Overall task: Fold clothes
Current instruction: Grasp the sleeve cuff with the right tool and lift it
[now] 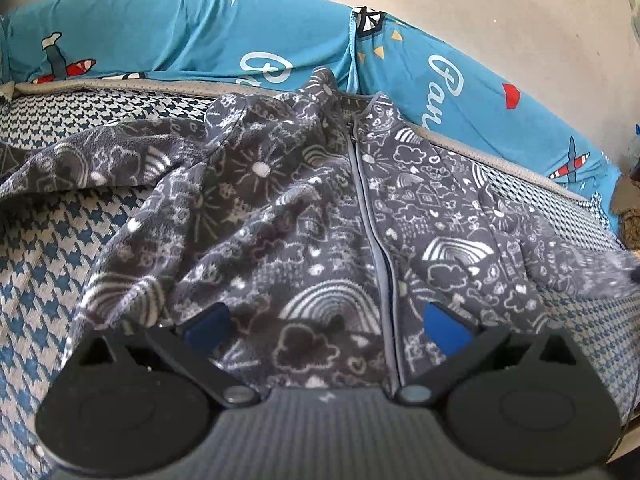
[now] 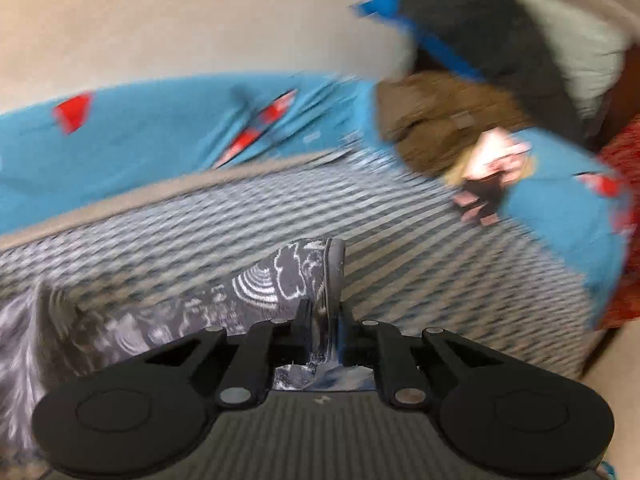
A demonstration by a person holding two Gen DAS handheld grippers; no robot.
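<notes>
The jacket is lying spread on the mattress, with cushions standing behind it. The jacket's sleeve is trailing off rightward.

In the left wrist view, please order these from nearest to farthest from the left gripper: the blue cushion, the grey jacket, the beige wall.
From the left gripper:
1. grey jacket, directly under the open fingers.
2. blue cushion, behind the jacket.
3. beige wall, at the top, behind the cushion.

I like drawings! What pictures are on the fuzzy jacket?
The jacket is dark grey with white doodles: rainbows, clouds, suns, houses. The left wrist view shows it best.
</notes>
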